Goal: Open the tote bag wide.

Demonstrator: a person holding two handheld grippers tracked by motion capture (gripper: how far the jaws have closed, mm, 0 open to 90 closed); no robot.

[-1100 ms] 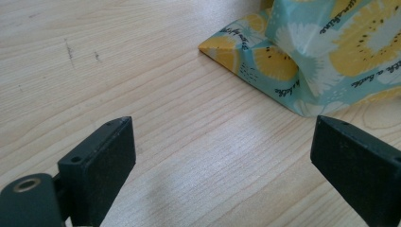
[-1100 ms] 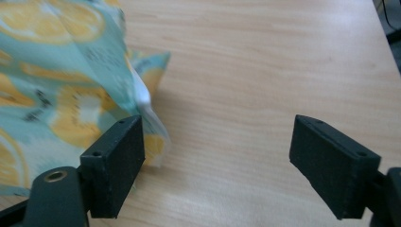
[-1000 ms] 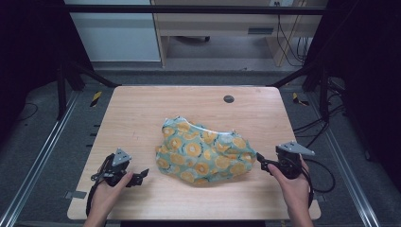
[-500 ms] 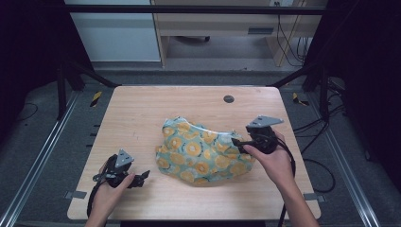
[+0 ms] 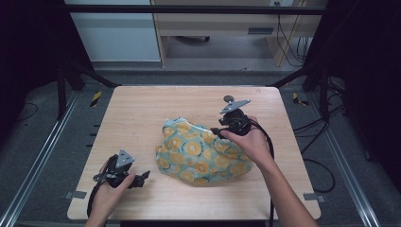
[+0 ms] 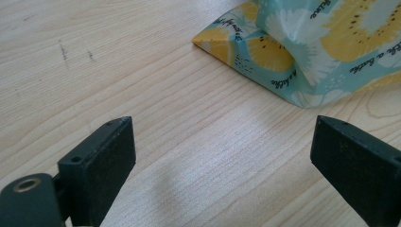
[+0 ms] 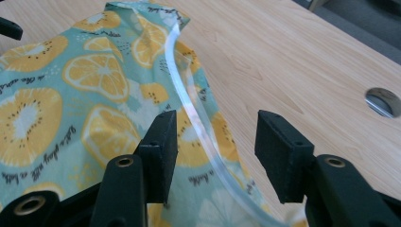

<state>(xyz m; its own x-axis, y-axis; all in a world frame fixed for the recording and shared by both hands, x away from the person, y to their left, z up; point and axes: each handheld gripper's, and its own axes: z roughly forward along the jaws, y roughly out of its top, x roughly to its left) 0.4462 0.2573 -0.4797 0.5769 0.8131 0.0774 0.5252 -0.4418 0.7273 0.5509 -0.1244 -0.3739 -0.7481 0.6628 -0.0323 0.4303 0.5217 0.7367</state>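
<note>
Having been carried inward since earlier, the open right tongs (image 7: 213, 156) are being set astride the bag (image 5: 201, 151)'s clear rim (image 7: 191, 104), best squarely, while the empty left tongs (image 6: 222, 165) are being held wide.

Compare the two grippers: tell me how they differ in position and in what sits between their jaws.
The left gripper rests near the table's front left, apart from the bag; the right gripper is at the bag's far edge. Bare wood lies between the left jaws; the bag's clear rim runs between the right jaws. The left jaws gape wider. Both are open and hand-held.
</note>
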